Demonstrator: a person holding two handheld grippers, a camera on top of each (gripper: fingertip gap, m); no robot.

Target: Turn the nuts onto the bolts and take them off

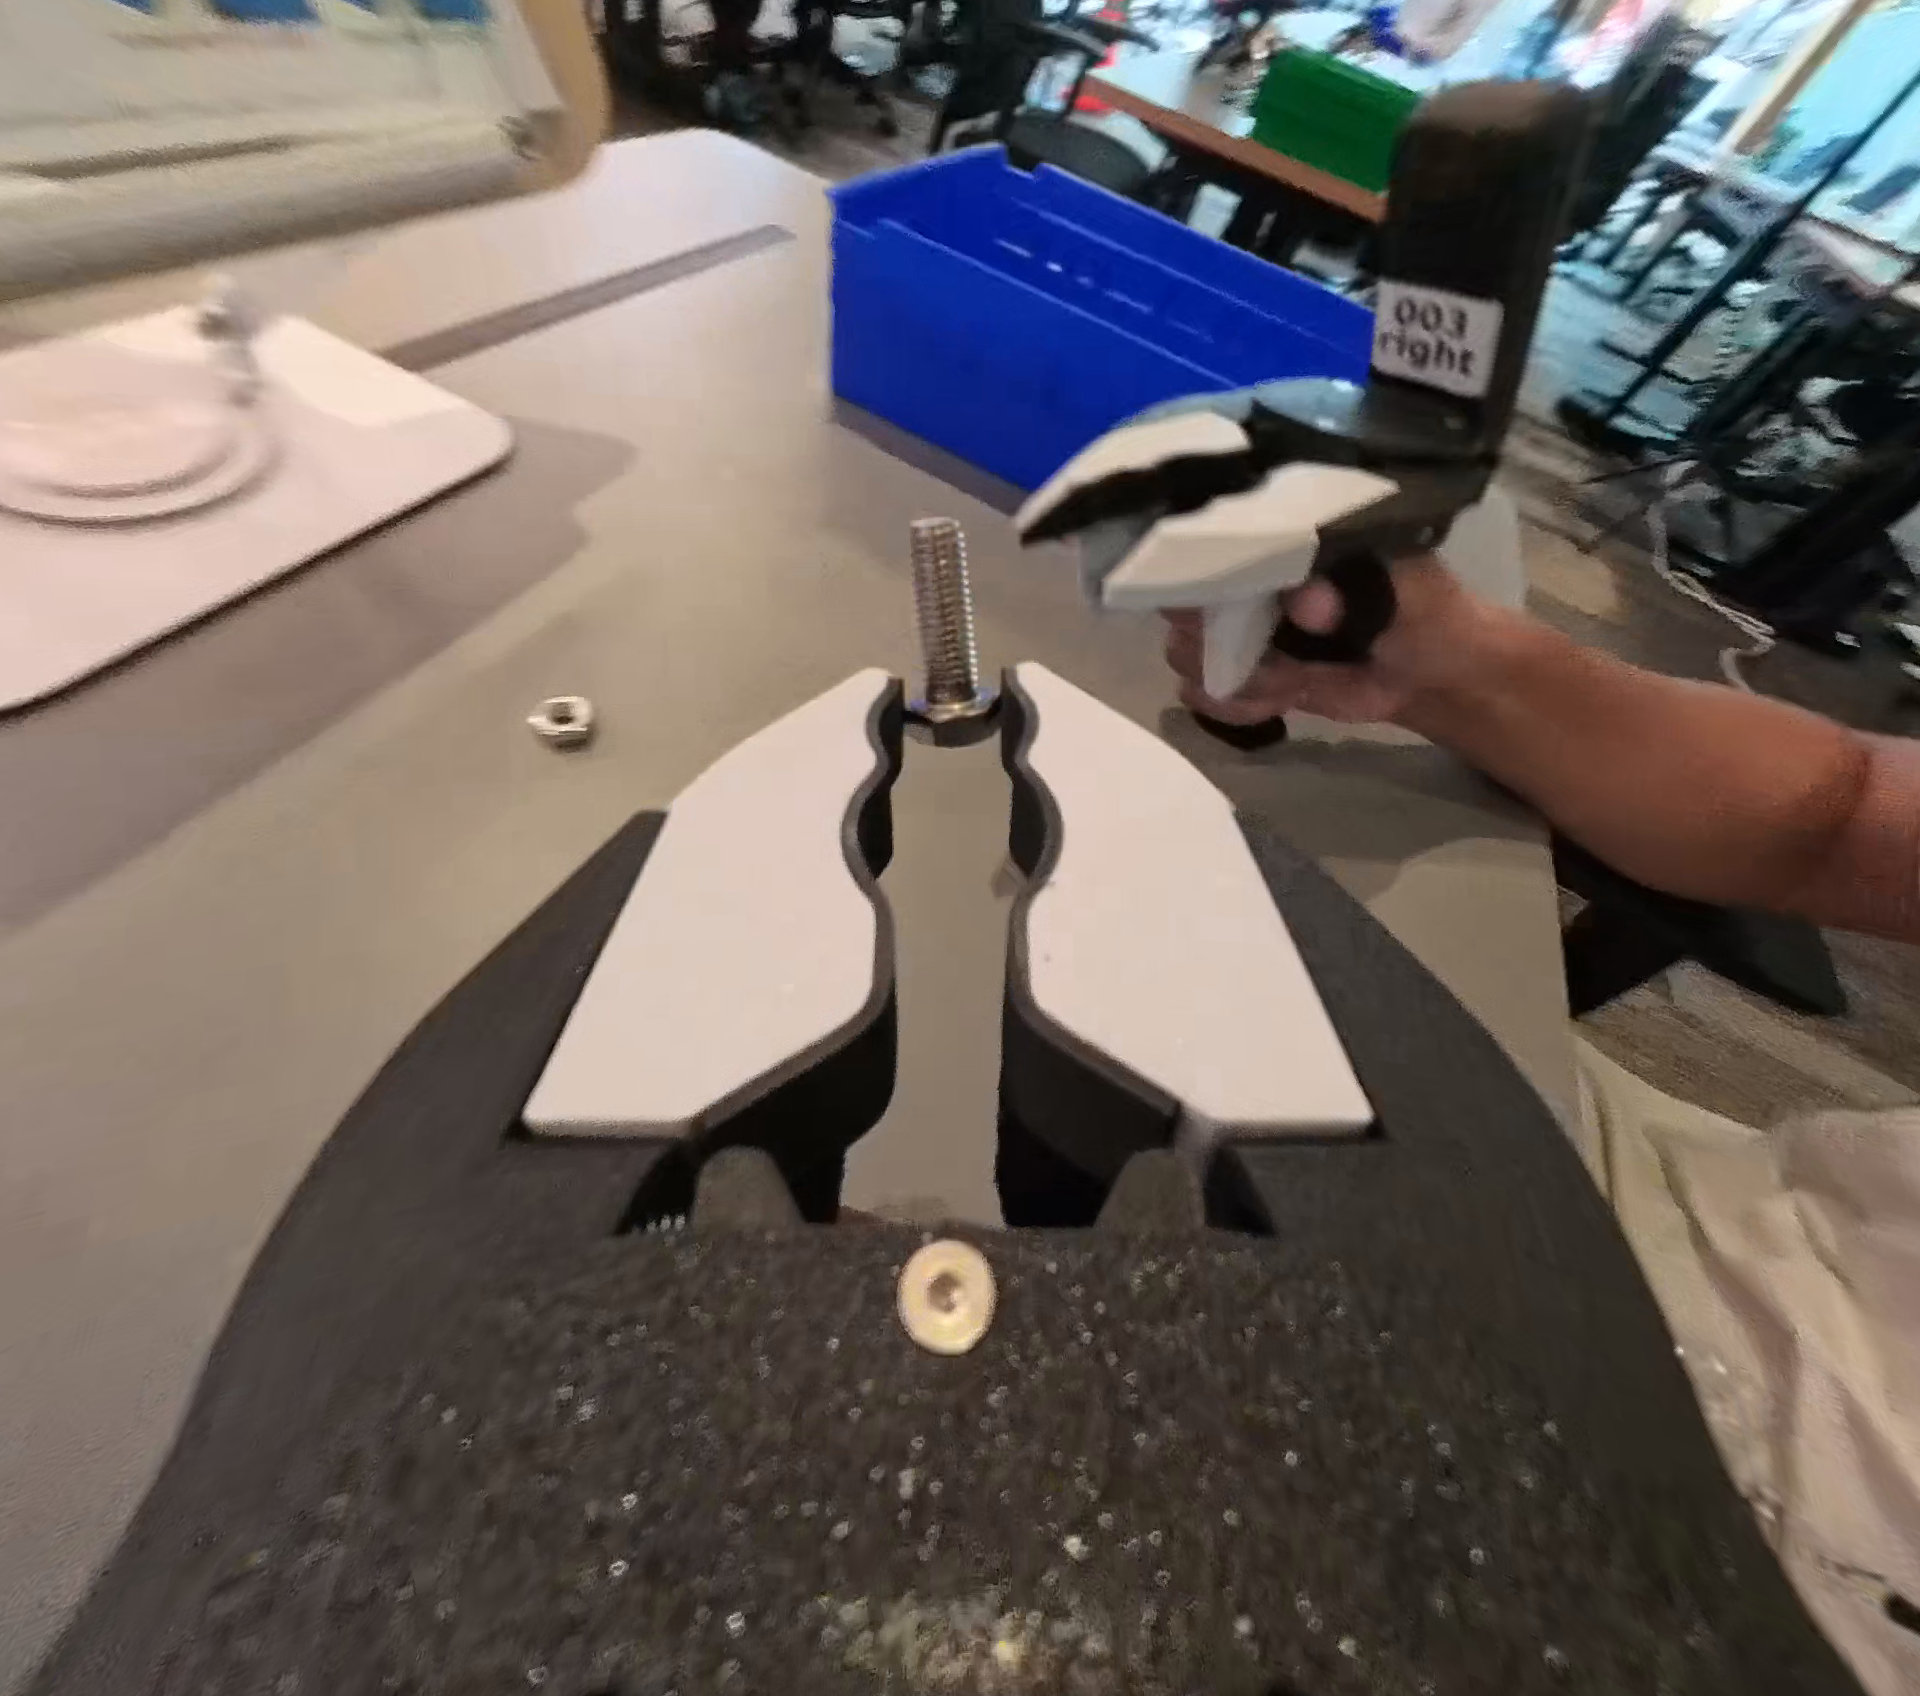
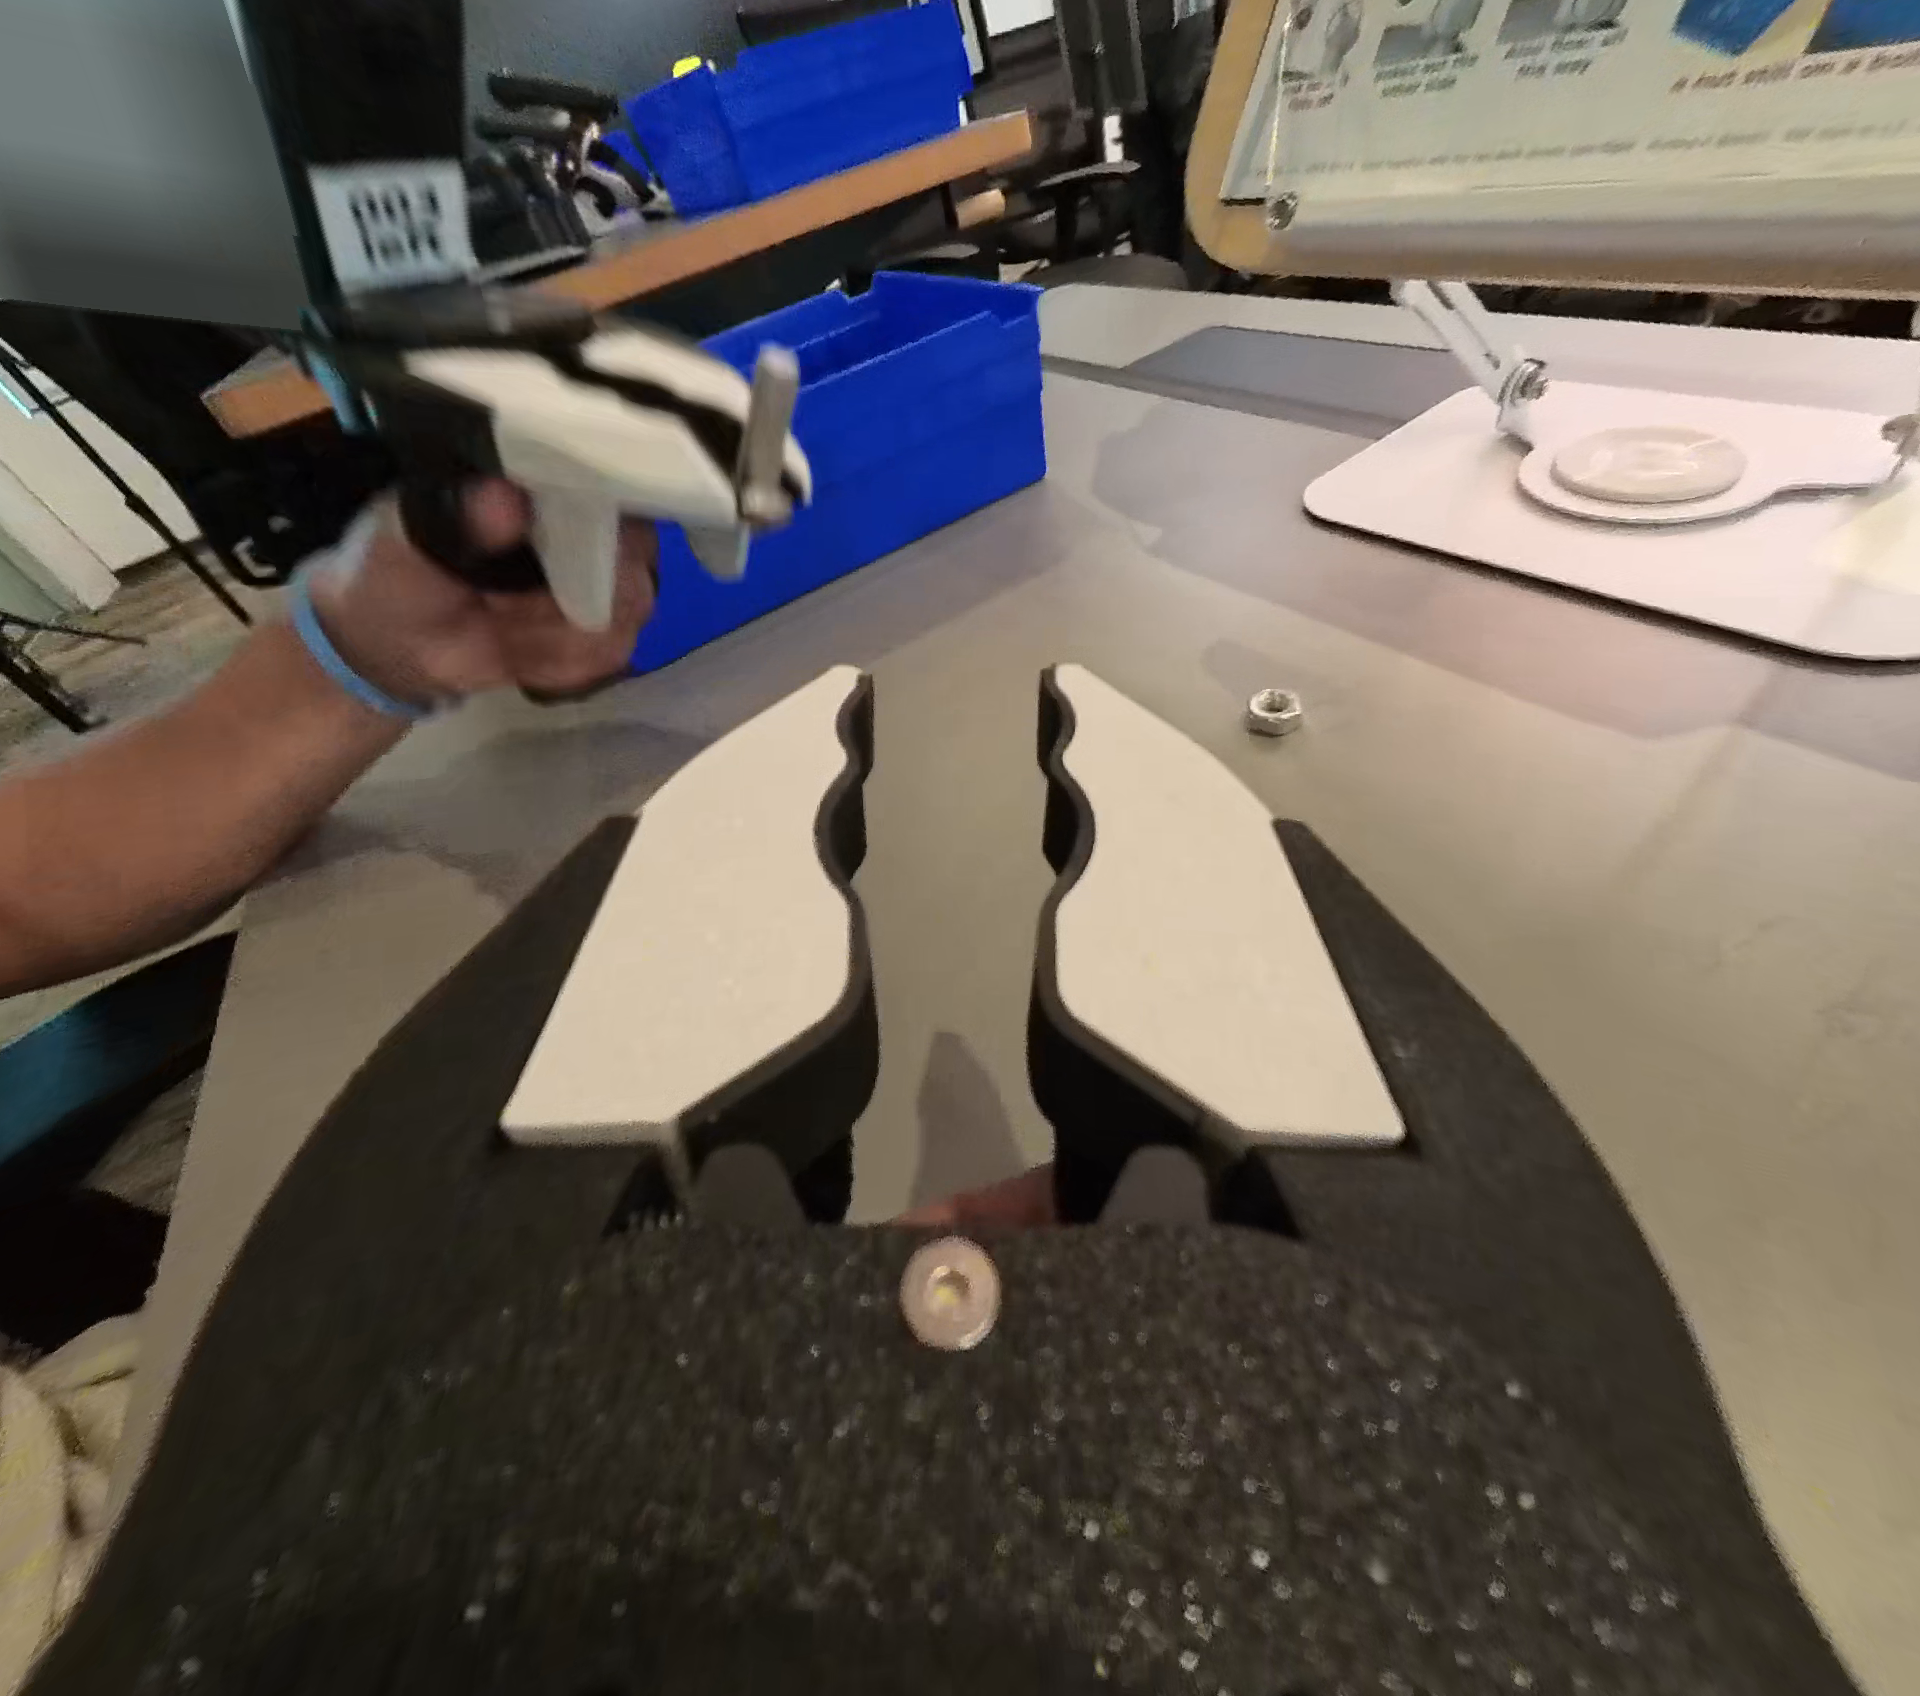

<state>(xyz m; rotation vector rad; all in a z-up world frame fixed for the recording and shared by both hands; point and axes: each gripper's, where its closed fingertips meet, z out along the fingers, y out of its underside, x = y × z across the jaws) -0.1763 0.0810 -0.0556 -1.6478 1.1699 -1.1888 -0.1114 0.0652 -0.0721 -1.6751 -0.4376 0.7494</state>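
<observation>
Bolt held upright, nut loose on the table.

On the left the nut lay alone on the grey table, off the bolt, so threading it on seemed left to do. The left gripper clenched the bolt's hex head, its shiny threaded shaft standing bare. Farther right, the right gripper hung empty, jaws apart.

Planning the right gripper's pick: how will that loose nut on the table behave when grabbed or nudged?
The nut lies flat on the smooth grey table, so it will probably slide rather than roll. Small, low and metal: likely rigid, but fingertips may slip over it. The right gripper is open, empty.
</observation>
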